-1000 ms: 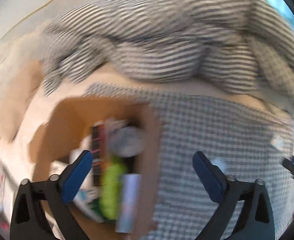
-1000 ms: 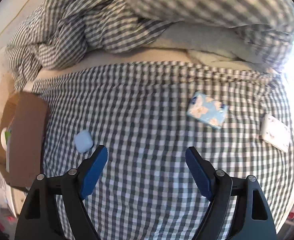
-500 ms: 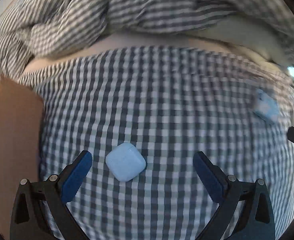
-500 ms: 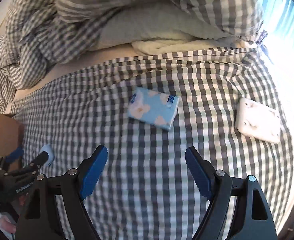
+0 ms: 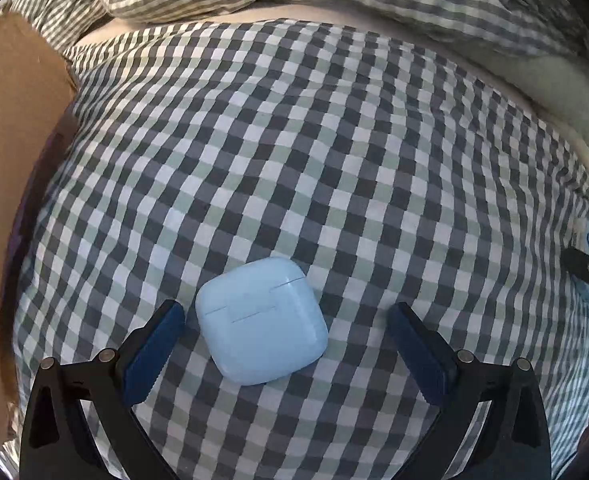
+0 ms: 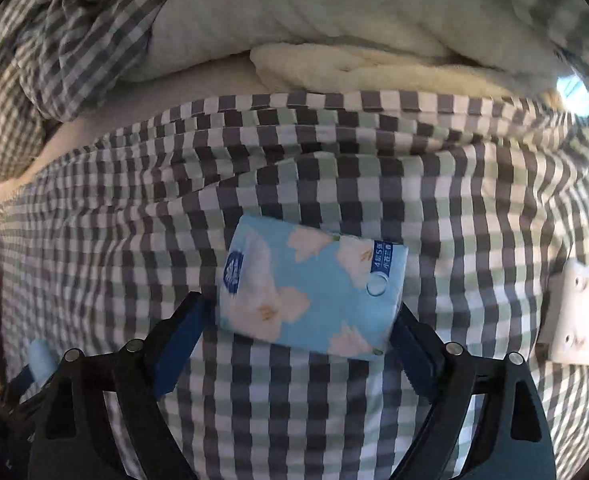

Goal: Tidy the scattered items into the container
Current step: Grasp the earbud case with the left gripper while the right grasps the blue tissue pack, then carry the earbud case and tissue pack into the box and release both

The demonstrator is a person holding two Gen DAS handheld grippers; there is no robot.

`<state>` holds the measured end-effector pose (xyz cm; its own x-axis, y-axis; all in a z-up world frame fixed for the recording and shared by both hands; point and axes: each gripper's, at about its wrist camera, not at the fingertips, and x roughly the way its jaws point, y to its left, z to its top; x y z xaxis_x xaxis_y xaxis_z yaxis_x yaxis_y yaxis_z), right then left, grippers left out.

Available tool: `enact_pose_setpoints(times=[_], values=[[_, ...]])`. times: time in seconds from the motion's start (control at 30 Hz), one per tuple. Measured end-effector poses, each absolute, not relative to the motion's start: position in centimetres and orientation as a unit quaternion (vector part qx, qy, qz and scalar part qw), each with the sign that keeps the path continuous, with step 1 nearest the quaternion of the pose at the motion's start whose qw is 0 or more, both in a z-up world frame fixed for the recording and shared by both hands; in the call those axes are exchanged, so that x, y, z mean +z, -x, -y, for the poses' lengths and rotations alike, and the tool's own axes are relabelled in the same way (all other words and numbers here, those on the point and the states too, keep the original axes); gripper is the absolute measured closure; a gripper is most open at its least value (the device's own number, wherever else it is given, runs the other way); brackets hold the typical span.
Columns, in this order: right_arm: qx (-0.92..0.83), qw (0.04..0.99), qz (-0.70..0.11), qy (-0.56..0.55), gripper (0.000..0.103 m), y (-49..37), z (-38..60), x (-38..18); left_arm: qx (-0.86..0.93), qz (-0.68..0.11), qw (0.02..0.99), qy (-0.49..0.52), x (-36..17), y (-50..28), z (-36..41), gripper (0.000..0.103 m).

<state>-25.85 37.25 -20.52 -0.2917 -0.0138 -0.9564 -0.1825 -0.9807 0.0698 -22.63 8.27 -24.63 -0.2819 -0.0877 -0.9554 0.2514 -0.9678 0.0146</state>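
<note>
A pale blue earbud case (image 5: 260, 320) lies on the checked bedsheet (image 5: 314, 152). My left gripper (image 5: 284, 316) is open and low over it, with the case between the fingers, nearer the left one and clear of both pads. A light blue tissue pack (image 6: 310, 288) with white flowers lies between the fingers of my right gripper (image 6: 298, 312). Its jaws are opening, and the pack nearly fills the gap, with a sliver of space at the left pad. The cardboard box (image 5: 14, 120) stands at the sheet's left edge; its inside is hidden.
A flat white rectangular item (image 6: 574, 316) lies on the sheet right of the tissue pack. A rumpled checked duvet (image 6: 54, 48) and a cream blanket (image 6: 354, 68) are piled along the far side. The earbud case (image 6: 40, 360) shows at the right wrist view's lower left.
The left gripper swung from above the box to the right and came down around the earbud case. The right gripper moved right and down onto the tissue pack, and its jaws widened.
</note>
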Motion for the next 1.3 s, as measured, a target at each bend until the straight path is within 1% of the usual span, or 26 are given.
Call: enact_pose_setpoints(times=[0.03,0.07,0.1,0.13,0.17,0.2,0.3,0.4,0.5,0.6,0.7,0.83,0.93,1.1,1.2,1.3], values=[[0.8,0.054,-0.077,0.592,0.016,25.9,-37.2,-20.5,-0.796,-0.07,0.104,-0.592,-24.6,22.6,-8.2,0.001],[0.8,0.059,-0.069,0.593,0.019,25.8,-37.1,-20.4,-0.794,-0.076,0.099,-0.595,-24.4,22.5,-7.9,0.006],[0.799,0.066,-0.062,0.594,0.028,25.7,-37.1,-20.3,-0.793,-0.08,0.097,-0.597,-24.3,22.4,-7.7,0.016],[0.8,0.061,-0.065,0.594,0.028,25.6,-37.2,-20.0,-0.792,-0.083,0.092,-0.598,-23.9,22.1,-7.5,0.023],[0.8,0.056,-0.073,0.593,0.028,25.6,-37.3,-19.7,-0.791,-0.083,0.091,-0.599,-23.5,21.9,-7.3,0.041],[0.8,0.054,-0.081,0.592,0.029,25.4,-37.5,-19.4,-0.789,-0.084,0.09,-0.602,-23.1,21.7,-6.9,0.047],[0.806,0.05,-0.087,0.584,0.029,24.9,-37.5,-17.9,-0.781,-0.106,0.073,-0.611,-22.9,21.3,-5.9,0.047],[0.813,0.048,-0.086,0.573,0.029,24.4,-36.6,-16.1,-0.783,-0.1,0.07,-0.61,-22.2,21.3,-5.7,0.047],[0.82,0.04,-0.088,0.564,0.029,23.6,-35.7,-14.3,-0.794,-0.085,0.059,-0.599,-20.4,21.1,-5.9,0.047],[0.823,0.02,-0.088,0.56,0.029,22.5,-34.1,-12.4,-0.804,-0.068,0.048,-0.589,-18.3,20.8,-5.9,0.047],[0.827,-0.006,-0.089,0.555,0.029,21.3,-30.9,-10.5,-0.818,-0.05,0.041,-0.572,-14.9,20.1,-5.0,0.047],[0.832,-0.055,-0.087,0.546,0.029,19.9,-24.5,-7.6,-0.828,-0.061,0.029,-0.556,-10.4,19.0,-3.1,0.047],[0.838,-0.093,-0.078,0.532,0.029,19.0,-19.4,-5.0,-0.836,-0.055,0.035,-0.545,-7.7,18.2,0.2,0.047],[0.844,-0.146,-0.079,0.509,0.029,17.7,-9.7,-2.3,-0.84,-0.027,0.088,-0.535,-4.1,17.1,9.1,0.047],[0.843,-0.178,-0.075,0.502,0.029,17.3,-3.9,-1.8,-0.84,-0.048,0.109,-0.53,-3.0,15.8,14.7,0.047],[0.839,-0.213,-0.056,0.497,0.029,17.1,1.6,-2.0,-0.829,-0.067,0.126,-0.541,-3.4,14.7,19.1,0.047]])
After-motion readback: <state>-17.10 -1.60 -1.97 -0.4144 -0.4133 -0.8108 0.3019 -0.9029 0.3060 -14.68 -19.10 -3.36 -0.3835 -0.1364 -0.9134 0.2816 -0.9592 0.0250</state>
